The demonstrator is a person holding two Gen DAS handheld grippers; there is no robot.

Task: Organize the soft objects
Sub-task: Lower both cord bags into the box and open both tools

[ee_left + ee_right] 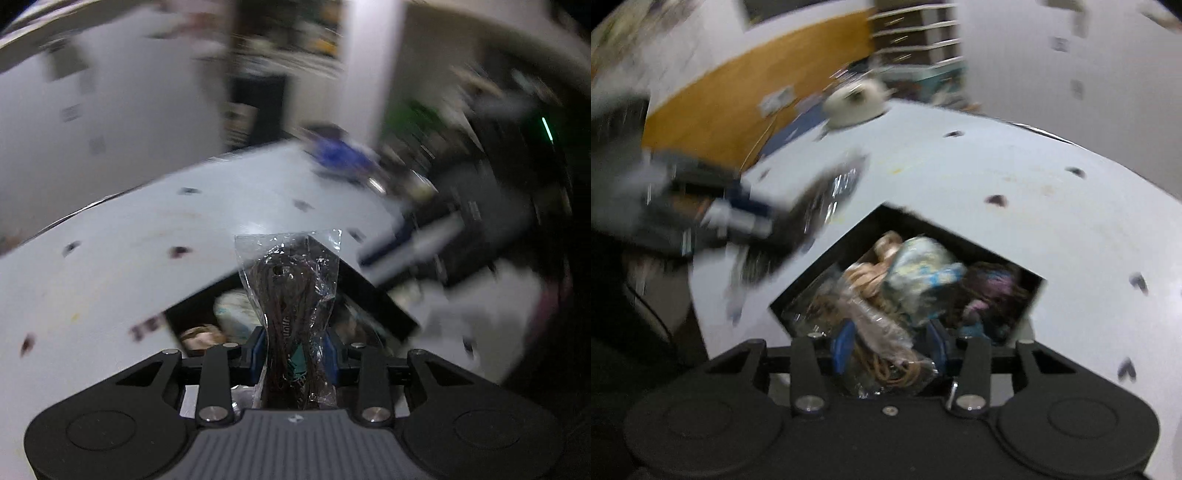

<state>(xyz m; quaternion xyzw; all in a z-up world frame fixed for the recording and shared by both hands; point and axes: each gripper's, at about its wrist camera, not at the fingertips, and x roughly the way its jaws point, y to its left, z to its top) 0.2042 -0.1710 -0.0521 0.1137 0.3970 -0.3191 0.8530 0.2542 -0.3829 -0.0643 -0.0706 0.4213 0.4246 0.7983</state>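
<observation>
My left gripper (pixel 295 354) is shut on a clear plastic packet of dark brown cord (pixel 291 280), held upright above a dark box (pixel 373 295) of soft items on the white table (pixel 129 251). My right gripper (pixel 890 343) is shut on a clear packet of tan cord (pixel 886 343), low over the same black box (pixel 1027 295). The box holds a pale blue patterned bundle (pixel 919 277), tan yarn (pixel 871 273) and pink-purple yarn (pixel 990 291). The left gripper with its packet shows blurred in the right wrist view (pixel 812 206).
A white rounded object (pixel 855 99) stands at the table's far edge. A blue object (pixel 340 155) and dark clutter (pixel 480 206) lie beyond the table's right side. An orange-brown board (pixel 738 92) stands behind the table. Small dark markers dot the table.
</observation>
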